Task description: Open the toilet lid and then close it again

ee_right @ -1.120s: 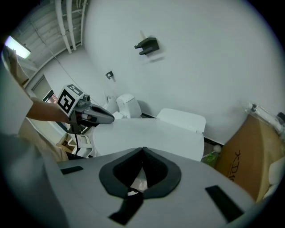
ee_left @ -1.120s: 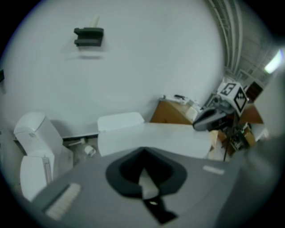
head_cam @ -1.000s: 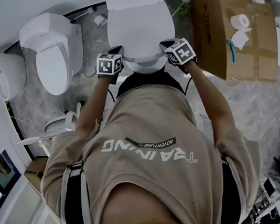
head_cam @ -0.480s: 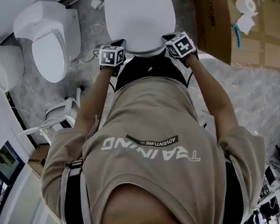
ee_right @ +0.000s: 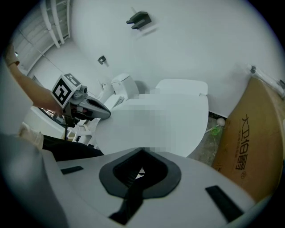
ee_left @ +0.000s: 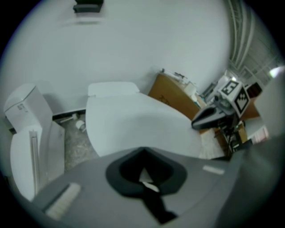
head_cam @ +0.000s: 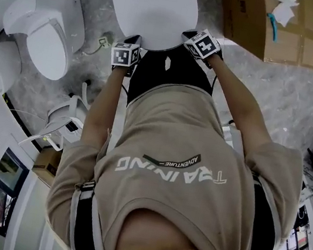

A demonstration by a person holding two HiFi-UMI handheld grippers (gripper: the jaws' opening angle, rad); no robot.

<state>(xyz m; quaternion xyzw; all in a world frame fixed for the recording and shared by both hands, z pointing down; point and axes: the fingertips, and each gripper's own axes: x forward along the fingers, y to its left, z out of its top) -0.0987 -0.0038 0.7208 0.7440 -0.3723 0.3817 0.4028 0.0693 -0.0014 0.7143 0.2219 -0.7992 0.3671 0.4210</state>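
At the left, a second toilet (head_cam: 45,28) was seen with its cover down, so its bowl was hidden. The left gripper (head_cam: 133,43) was set at the front rim of the toilet lid (head_cam: 155,8), its jaws pressed together with nothing made out between them. The bowl beneath that lid was covered from sight. The right gripper (head_cam: 189,36) was set at the same rim, its jaws likewise closed. At the right, a cardboard box (head_cam: 249,30) was seen shut, with white tissue (head_cam: 286,8) and a teal item (head_cam: 273,23) laid on top.
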